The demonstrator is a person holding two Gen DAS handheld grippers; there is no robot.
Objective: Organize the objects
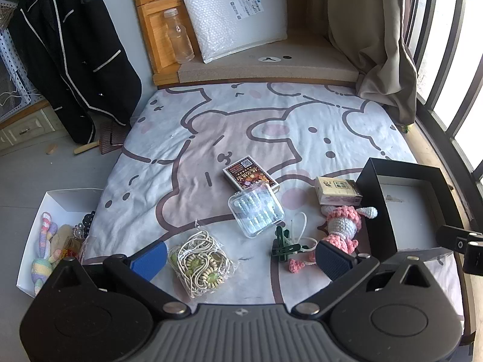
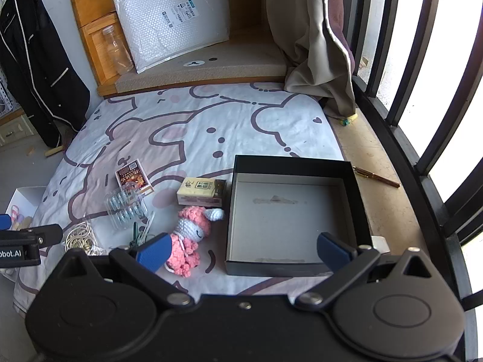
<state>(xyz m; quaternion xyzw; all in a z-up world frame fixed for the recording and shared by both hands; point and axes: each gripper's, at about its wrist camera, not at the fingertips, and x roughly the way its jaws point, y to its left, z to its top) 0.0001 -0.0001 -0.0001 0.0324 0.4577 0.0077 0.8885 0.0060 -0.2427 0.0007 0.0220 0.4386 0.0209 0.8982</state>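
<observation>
Small objects lie on a cartoon-print bed sheet. In the left wrist view, a bag of beige cord lies between the fingers of my open left gripper, which holds nothing. Beyond it are a clear plastic case, a brown card box, a green clip, a beige box and a pink crochet doll. My right gripper hovers open and empty at the near edge of an empty black box. The pink doll lies by its left fingertip.
A white box with soft toys sits on the floor left of the bed. At the back are a bubble-wrap mailer, a clear bottle and a wooden ledge. A dark jacket hangs left; curtain and window bars stand right.
</observation>
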